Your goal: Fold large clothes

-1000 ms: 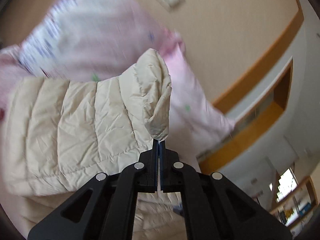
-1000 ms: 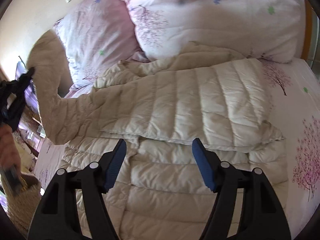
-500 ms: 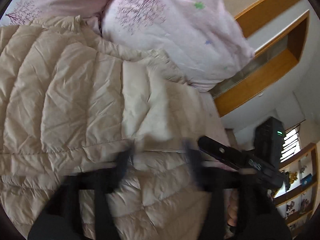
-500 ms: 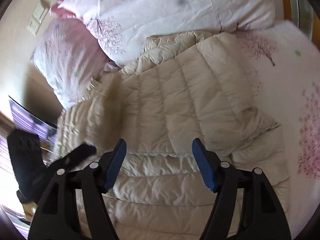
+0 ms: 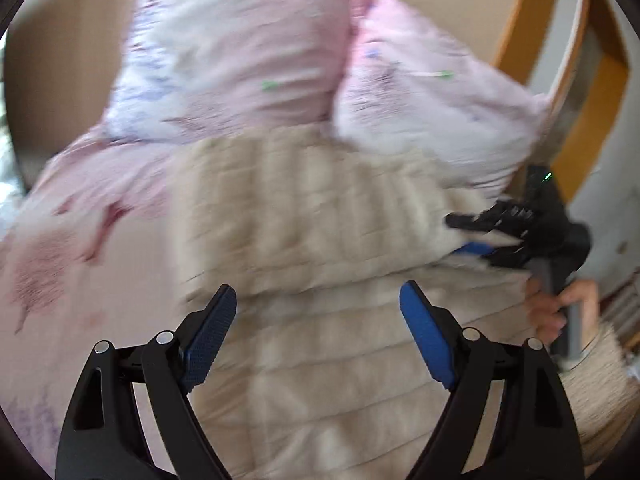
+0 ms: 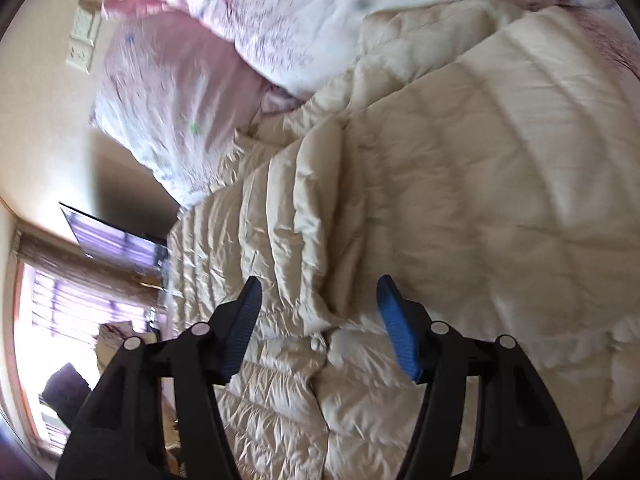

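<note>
- on the bed (image 5: pixel 80 240), over a pink sheet printed with tree shapes, the cream quilted down jacket (image 5: pixel 320 280) lay spread out, its upper end reaching the two pink pillows (image 5: pixel 248 64) at the head of the bed.
- the left gripper (image 5: pixel 318 320) hung above the jacket's lower half with its blue-padded fingers (image 5: pixel 208 340) wide apart and nothing between them.
- in the left wrist view the right gripper (image 5: pixel 480 236) showed at the jacket's right edge, held in a bare hand (image 5: pixel 560 308); that picture was blurred, so whether a fold of cloth lay between its fingers could not be told from there.
- the right wrist view was clearer: the right gripper (image 6: pixel 320 312) had its fingers apart, one to each side of a raised fold of the jacket (image 6: pixel 400 200), not closed on it.
- a folded-over panel of the jacket lay on top of the rest, its edge running from near the pillows (image 6: pixel 180 112) down toward the right gripper.
- a row of small snap buttons (image 6: pixel 316 344) ran along the jacket's front edge just below that fold.
- beyond the left side of the bed, in the right wrist view, stood a beige wall with a switch plate (image 6: pixel 82 40), a dark screen (image 6: pixel 108 240) and a bright window (image 6: pixel 60 312).
- a wooden headboard frame (image 5: pixel 532 20) curved behind the right-hand pillow.
</note>
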Demonstrator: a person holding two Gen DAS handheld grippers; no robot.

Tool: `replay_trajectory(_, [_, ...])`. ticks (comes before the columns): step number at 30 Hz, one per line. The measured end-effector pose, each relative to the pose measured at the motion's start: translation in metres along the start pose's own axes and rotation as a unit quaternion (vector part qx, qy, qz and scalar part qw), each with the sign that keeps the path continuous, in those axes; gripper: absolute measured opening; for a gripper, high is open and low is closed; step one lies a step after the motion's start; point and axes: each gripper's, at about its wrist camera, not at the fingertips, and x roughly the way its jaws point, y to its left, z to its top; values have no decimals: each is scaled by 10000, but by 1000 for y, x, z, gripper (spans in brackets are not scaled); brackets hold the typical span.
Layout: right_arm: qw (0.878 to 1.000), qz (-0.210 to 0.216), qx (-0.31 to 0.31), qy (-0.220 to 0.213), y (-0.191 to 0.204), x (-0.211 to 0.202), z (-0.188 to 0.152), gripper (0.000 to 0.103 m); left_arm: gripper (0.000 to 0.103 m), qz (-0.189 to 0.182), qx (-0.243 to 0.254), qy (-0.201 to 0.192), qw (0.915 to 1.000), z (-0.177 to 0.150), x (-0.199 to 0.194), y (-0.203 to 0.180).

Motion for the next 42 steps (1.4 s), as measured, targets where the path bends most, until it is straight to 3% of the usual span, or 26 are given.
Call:
replay_trajectory(2, [9997, -134, -185, -32, 9, 7, -1, 8, 85, 177, -146, 121, 9997, -7, 1, 17])
replay_trajectory(5, [9961, -220, -575, -631, 31, -12, -2, 7, 85, 458, -284, 212, 9983, -15, 0, 36])
replay_trajectory(8, [9822, -303, -885, -1631, 51, -62, -6, 6, 84, 596, -377, 267, 9972, -22, -2, 49])
replay_trajectory(11, [9751, -616, -782, -1983, 45, -83, -10, 7, 84, 633, -467, 333, 9963, -27, 2, 57])
replay_trajectory(15, [9830, -889, -280, -1582, 14, -70, -13, 7, 84, 625, -532, 480, 9955, -33, 9, 61])
replay_trajectory(20, [9815, -1001, 387, -1585, -23, -62, -18, 7, 85, 648, -540, 446, 9954, -34, 6, 62])
replay_trajectory(22, [9845, -1140, 691, -1142, -41, -45, -17, 8, 85, 655, -537, 408, 9956, -35, 3, 64])
replay_trajectory(24, [9852, -1176, 893, -866, -52, -36, -16, 21, 85, 691, -534, 410, 9953, -37, 2, 66])
replay_trajectory(27, [9785, -1367, 815, -1310, -45, -53, -18, 35, 85, 742, -458, 340, 9956, -41, -2, 66])
replay_trajectory(30, [9691, -1439, 433, -1957, -28, -77, -22, 37, 89, 850, -274, 199, 9958, -45, -7, 63])
replay_trajectory(32, [9706, -1330, 135, -2000, -17, -78, -17, 37, 91, 891, -117, 97, 9959, -47, -11, 60])
replay_trajectory(36, [9823, -1238, -100, -1401, -13, -48, -11, 37, 91, 890, -12, 78, 9960, -48, -12, 58])
replay_trajectory(39, [9855, -1528, 40, -737, -28, -11, -4, 35, 91, 899, 31, 97, 9959, -51, -10, 58])
replay_trajectory(42, [9872, -1488, 66, -564, -36, -2, 2, 36, 91, 861, -26, 103, 9962, -55, -13, 61])
